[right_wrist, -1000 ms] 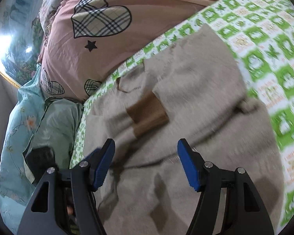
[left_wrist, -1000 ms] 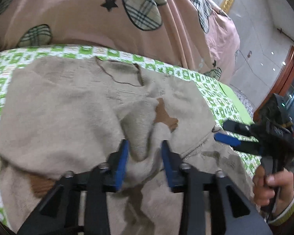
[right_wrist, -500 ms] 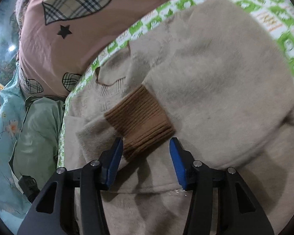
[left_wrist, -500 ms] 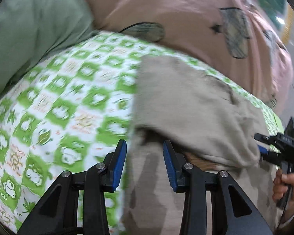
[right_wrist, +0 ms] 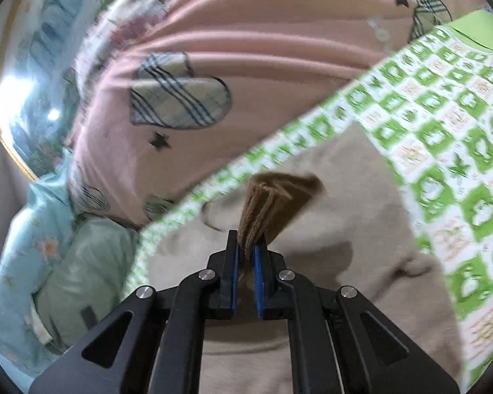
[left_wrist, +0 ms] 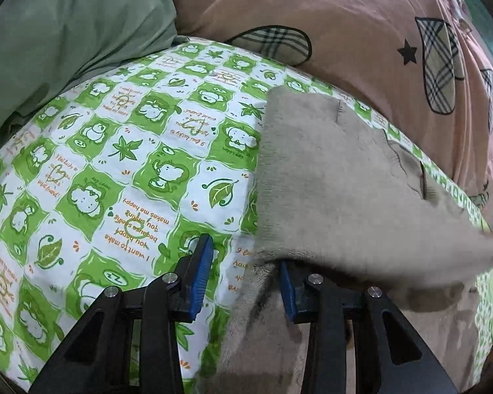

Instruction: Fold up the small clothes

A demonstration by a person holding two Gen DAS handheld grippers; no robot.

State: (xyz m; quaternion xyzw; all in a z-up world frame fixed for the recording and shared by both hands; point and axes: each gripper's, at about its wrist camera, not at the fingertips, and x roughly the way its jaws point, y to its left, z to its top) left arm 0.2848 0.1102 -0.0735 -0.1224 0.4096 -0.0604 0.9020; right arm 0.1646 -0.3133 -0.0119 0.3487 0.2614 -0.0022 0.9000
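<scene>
One beige sweater (left_wrist: 345,190) lies on the bed sheet (left_wrist: 115,164), neck toward the pink quilt (left_wrist: 361,32); right gripper (right_wrist: 246,256) pinches its brown cuff (right_wrist: 276,203), left gripper (left_wrist: 243,275) stands wide open at its edge.

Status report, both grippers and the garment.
Left gripper open at the folded beige knit sweater edge. Right gripper shut on brown ribbed cuff, lifted. Nothing in the way.
</scene>
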